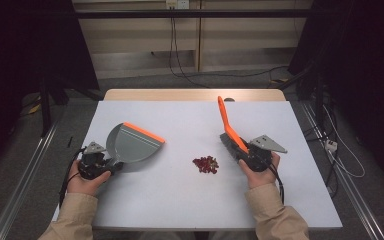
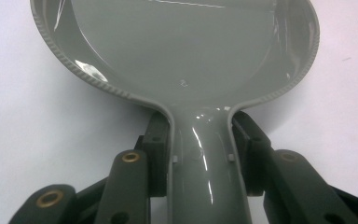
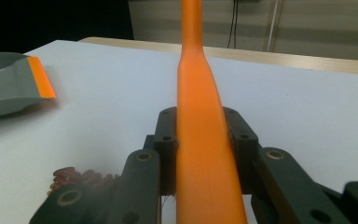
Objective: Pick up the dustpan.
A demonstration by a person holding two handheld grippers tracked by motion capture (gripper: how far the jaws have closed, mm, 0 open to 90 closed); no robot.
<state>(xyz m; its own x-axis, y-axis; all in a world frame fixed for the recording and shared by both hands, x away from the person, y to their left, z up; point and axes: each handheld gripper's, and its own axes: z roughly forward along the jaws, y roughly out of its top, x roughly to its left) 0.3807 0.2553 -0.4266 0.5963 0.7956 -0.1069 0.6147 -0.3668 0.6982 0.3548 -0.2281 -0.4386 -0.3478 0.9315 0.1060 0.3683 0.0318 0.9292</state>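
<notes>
Grey plastic makes up the dustpan [image 1: 130, 144], which lies flat on the white table [image 1: 190, 200] at about nine o'clock from the little heap of dark red scraps [image 1: 206, 164], its orange lip turned toward that heap, so the pan looks set to receive a sweep. The left gripper [image 2: 200, 140] has its jaws pressed against both sides of the pan's narrow handle, a hold low at the neck that should let the person tilt or slide the pan without it twisting. At three o'clock from the heap, the right gripper [image 3: 200, 135] is clamped tight on the orange handle of the brush [image 1: 231, 134], whose bristle head rests near the table while the handle slants up toward twelve o'clock; gripping close to the head probably gives better control of short strokes. The scraps sit between the two tools, apart from both, so nothing has been gathered yet.
</notes>
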